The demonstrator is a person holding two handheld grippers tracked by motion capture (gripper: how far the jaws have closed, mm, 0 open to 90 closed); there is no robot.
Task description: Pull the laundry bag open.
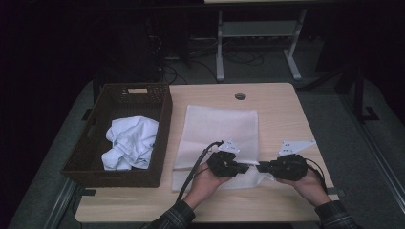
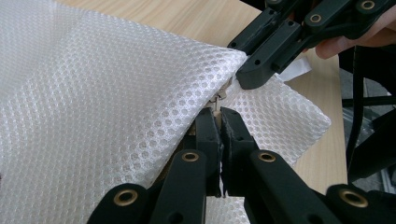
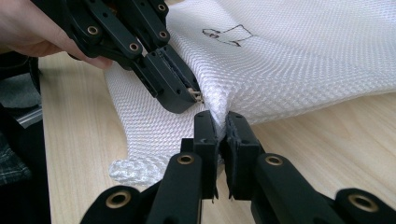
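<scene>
- Your hands enter from the bottom edge of the high view, and the left gripper (image 1: pixel 244 167) and right gripper (image 1: pixel 261 167) point at each other, tips nearly meeting, lower centre of frame.
- Your left gripper's jaws are clamped together on the zipper pull (image 2: pixel 218 97) at the bag's edge.
- Your right gripper's jaws are pinched on a fold of the mesh laundry bag (image 1: pixel 219 131) just beside it.
- The bag is white, net-textured, lying flat at frame centre on the table (image 1: pixel 282 105), right of the wicker basket (image 1: pixel 162 117) holding white cloth (image 1: pixel 130 141).
</scene>
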